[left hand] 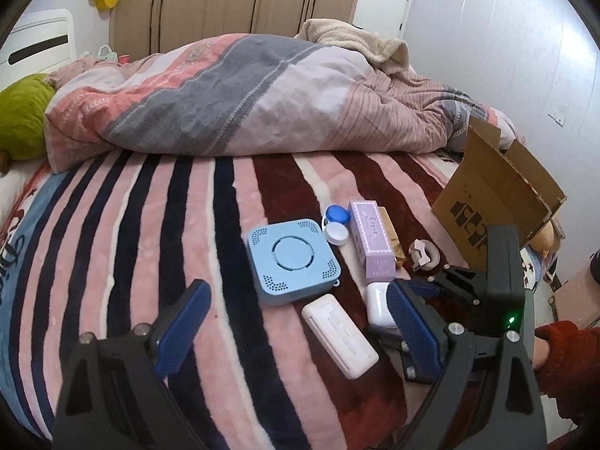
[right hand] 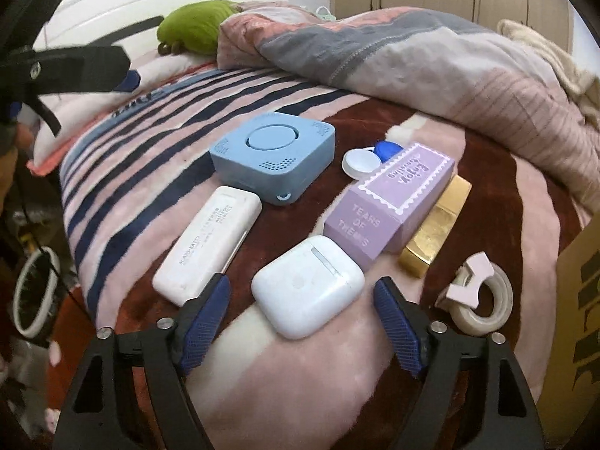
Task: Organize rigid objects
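Bed with striped fleece blanket [left hand: 157, 225]; rigid items clustered near its right edge. Cardboard box [left hand: 491, 202] stands open just beyond them, likely the destination.

Right gripper [right hand: 302, 322]: fingers apart, empty, blue pads straddling the white earbud case [right hand: 307, 285] from the near side. Not touching it yet, as far as the fisheye lets me judge. Step in hand reads as the approach to the first pick.

Left gripper [left hand: 296, 322]: fingers apart, empty, hanging above the blanket near the white rectangular case [left hand: 339, 335].

Other items: blue square speaker-like device [right hand: 273, 153] behind the white case; lilac carton [right hand: 390, 206] just behind the earbud case, touching a gold bar-shaped box [right hand: 435, 228]; contact lens case [right hand: 371, 157] with one white and one blue cap; tape dispenser ring [right hand: 480, 296] to the right, near the box.

Next move calls for easing forward, pads level with the earbud case's rounded sides, then closing squarely. Smooth shell may slip.
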`<act>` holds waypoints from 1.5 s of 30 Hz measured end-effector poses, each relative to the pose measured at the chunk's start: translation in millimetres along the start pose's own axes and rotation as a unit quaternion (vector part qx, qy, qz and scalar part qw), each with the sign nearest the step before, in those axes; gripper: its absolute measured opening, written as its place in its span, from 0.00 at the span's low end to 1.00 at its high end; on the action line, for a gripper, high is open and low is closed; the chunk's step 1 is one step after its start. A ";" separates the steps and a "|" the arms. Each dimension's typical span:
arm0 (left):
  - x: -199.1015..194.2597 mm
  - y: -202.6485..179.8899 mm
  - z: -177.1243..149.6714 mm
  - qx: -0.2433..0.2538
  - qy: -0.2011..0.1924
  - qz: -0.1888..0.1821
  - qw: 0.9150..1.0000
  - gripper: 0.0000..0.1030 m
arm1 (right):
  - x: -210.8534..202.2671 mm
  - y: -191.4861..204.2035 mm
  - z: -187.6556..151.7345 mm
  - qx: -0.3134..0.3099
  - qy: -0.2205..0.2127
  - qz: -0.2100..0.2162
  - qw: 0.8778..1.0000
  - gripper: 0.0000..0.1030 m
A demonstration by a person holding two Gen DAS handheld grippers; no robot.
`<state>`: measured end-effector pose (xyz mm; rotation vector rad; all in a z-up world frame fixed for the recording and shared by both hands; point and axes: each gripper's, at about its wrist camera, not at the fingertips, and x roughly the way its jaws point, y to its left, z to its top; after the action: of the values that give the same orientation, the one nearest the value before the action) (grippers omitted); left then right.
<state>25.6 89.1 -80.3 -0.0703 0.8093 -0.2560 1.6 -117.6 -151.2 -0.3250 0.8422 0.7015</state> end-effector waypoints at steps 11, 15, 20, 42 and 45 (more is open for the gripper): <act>9.5 -18.1 5.5 0.004 0.018 -0.053 0.998 0.91 | -36.3 -0.5 8.1 0.005 -0.035 0.043 0.998 0.54; 9.2 -33.2 13.5 0.006 0.021 -0.098 0.995 0.91 | -59.9 1.2 22.5 0.002 -0.059 0.059 0.997 0.54; 5.8 -58.8 30.8 0.020 0.020 -0.151 0.988 0.82 | -94.5 -0.2 45.1 -0.005 -0.093 0.062 0.994 0.54; 28.6 -205.0 143.2 0.114 0.023 -0.265 0.957 0.37 | -205.8 -119.1 61.7 0.045 -0.121 -0.049 0.990 0.54; 47.2 -231.9 150.7 0.127 0.046 -0.278 0.951 0.37 | -211.2 -142.1 54.6 0.067 -0.101 -0.064 0.991 0.54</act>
<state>119.6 -152.4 27.3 -0.0431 0.8309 -0.8998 31.9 -285.2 45.7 -0.1809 0.6663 0.5450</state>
